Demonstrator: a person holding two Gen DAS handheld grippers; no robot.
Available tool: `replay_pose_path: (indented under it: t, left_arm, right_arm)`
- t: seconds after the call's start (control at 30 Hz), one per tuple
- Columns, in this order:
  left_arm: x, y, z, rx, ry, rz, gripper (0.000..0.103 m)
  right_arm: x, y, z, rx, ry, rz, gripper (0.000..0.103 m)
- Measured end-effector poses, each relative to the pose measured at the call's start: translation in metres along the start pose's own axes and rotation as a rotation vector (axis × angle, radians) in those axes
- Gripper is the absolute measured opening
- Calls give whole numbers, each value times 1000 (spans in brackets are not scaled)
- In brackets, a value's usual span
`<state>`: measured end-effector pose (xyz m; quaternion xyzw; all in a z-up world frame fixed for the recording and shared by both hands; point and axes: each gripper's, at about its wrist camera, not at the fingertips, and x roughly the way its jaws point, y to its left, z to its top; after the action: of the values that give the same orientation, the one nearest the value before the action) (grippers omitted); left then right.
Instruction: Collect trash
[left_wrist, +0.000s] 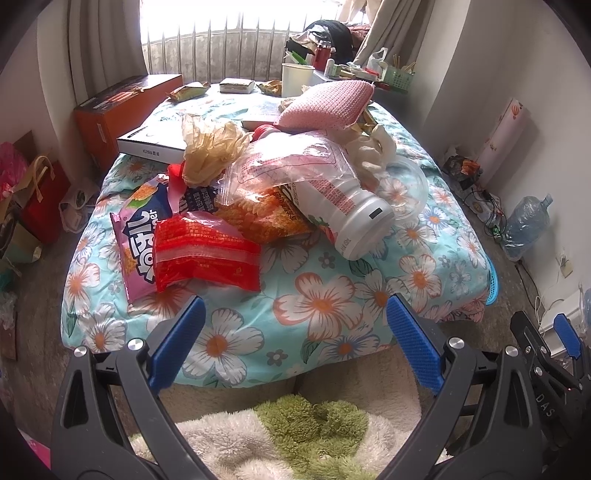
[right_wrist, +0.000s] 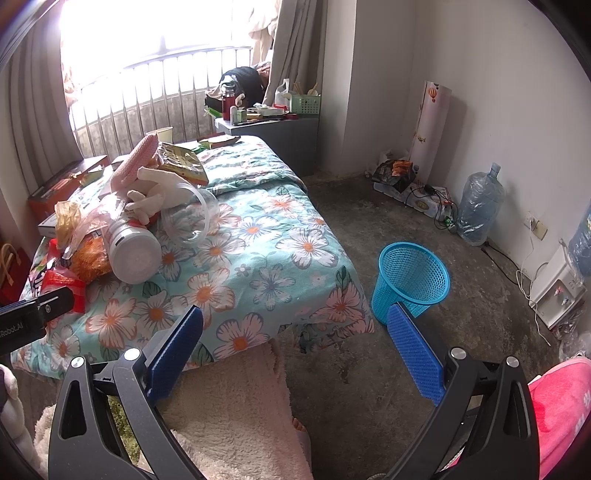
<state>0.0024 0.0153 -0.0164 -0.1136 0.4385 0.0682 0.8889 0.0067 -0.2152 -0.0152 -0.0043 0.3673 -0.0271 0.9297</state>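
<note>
Left wrist view: the left gripper (left_wrist: 295, 321) is spread wide with nothing held; a red wrapper (left_wrist: 207, 251) lies just ahead of its left finger, a white bottle (left_wrist: 347, 206) ahead right. Right wrist view: the right gripper (right_wrist: 295, 332) is likewise released; a blue basket (right_wrist: 410, 277) stands just beyond its right finger.

One white bottle (left_wrist: 343, 206), one blue basket (right_wrist: 410, 282), one clear cup (right_wrist: 192, 218), one paper cup (left_wrist: 295, 79), two water jugs (right_wrist: 480, 206), two hand-held grippers (left_wrist: 295, 343).
</note>
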Motion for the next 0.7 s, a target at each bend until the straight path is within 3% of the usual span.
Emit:
replay_pose_path:
  t: [0.17,0.53,0.7]
  left_arm:
    - [-2,9,3,3,-30,-25,94]
    - [-19,54,25,-12,-244,-107,94]
    - [-23,82,46,-19,-344,-67,94]
  right_arm:
    - [3,6,3,-6,-5,13,97]
    - [13,10,12,15,-51,106,97]
    - [23,14,19,20,-40,141,97]
